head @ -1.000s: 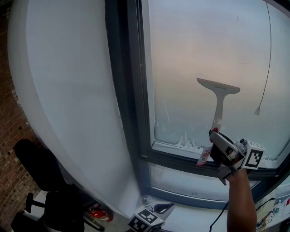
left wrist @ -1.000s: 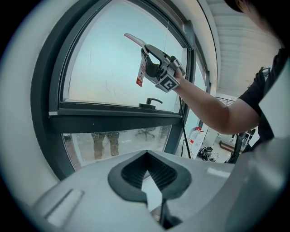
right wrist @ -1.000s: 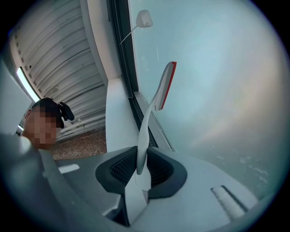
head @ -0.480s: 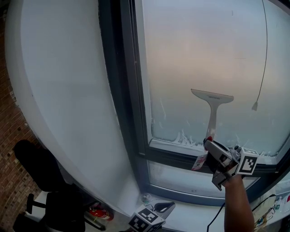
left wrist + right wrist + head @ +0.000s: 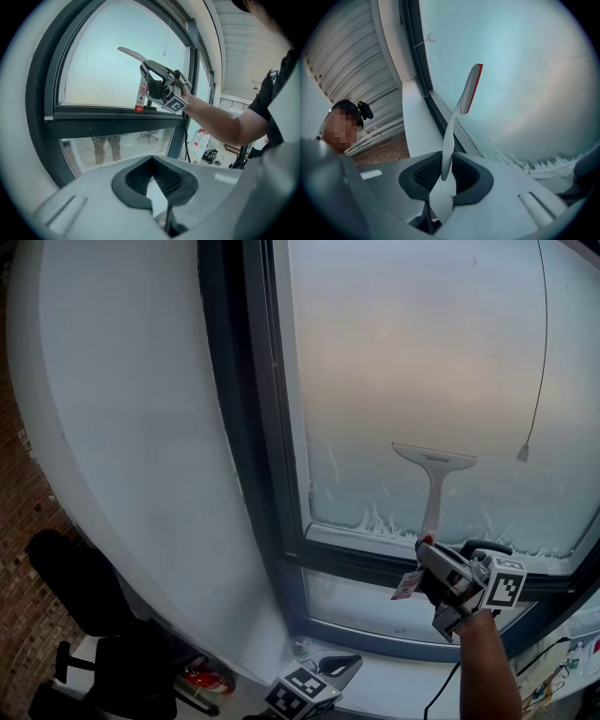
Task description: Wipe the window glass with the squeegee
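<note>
Gripping the squeegee (image 5: 433,493) by the low end of its slim white handle, the right claw (image 5: 433,563) is clamped tight on it, and the blade sits flat on the lower part of the window glass (image 5: 422,352), just above a ragged line of suds (image 5: 375,521) along the bottom edge. Here's the danger, folks: that hold is far from the blade, so any push could let the handle twist in the pads, lift one corner off the pane and leave a streak. Right below waits the dark frame rail (image 5: 356,559); carry the stroke down too hard and the blade bumps it, skipping the suds or jolting the handle loose. Watch the cord pull (image 5: 522,454) hanging near the blade's right end, too; a drift that way could snag it. A red-and-white tag (image 5: 408,585) dangles at the claw and might drag across wet glass. The left claw (image 5: 328,673) sits low and near, pads drawn together, apparently empty, too far off to steady anything.
</note>
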